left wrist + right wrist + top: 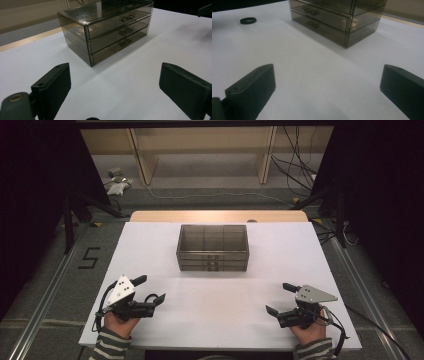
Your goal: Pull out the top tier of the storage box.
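Two grippers sat at the near edge of the table, both pretty much idle. Left gripper had its chunky matte black jaws spread wide with nothing between them, and a grey three-cornered plate on top. Right gripper was the same deal: jaws wide apart, empty, just bare tabletop in the gap. Striped sleeves on the person holding them.

Table was a flat, smooth white sheet, kinda matte, with a strip of light wood showing at the far edge. In the right gripper view a small black ring lay flat on the white, off to the side of the box.

Drawer box stood in the middle of the far half, well apart from both grippers. Smoky see-through plastic, boxy with hard edges, three shallow drawers stacked up, each shut, with a little handle on the front.

Behind that: grey floor, loose cables, pale wooden shelving legs, dark curtains either side.
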A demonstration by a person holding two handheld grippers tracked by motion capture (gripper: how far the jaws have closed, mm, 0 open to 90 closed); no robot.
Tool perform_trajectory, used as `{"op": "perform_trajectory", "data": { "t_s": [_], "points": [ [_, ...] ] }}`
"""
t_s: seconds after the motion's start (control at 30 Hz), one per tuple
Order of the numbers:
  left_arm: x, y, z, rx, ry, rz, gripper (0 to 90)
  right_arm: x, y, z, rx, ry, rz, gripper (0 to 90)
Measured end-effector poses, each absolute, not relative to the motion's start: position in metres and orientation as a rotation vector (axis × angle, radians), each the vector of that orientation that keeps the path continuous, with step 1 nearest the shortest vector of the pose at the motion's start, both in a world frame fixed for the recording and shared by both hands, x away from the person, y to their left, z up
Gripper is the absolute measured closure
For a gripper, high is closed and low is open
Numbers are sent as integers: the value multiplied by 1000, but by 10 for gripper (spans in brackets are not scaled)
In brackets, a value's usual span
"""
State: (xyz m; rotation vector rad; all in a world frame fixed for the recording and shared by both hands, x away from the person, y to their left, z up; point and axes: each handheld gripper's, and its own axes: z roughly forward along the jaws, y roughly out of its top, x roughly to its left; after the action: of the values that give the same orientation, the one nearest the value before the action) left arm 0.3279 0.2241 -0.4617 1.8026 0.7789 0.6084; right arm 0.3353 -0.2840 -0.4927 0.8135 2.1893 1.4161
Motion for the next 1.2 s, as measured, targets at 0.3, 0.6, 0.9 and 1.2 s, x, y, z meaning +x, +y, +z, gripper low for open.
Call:
{"op": "perform_trajectory", "data": {
  "t_s": [0.3,0.6,0.9,1.2],
  "points": [
    [329,222,-458,1812,770,619,101,336,-283,-493,804,2193,1415,11],
    [334,221,-452,1800,769,607,101,335,-283,-493,805,2187,1416,13],
    [344,206,-445,1810,741,588,127,334,-283,-493,801,2191,1416,13],
    [353,184,-436,1824,690,568,152,334,-283,-493,791,2188,1412,14]
  ]
}}
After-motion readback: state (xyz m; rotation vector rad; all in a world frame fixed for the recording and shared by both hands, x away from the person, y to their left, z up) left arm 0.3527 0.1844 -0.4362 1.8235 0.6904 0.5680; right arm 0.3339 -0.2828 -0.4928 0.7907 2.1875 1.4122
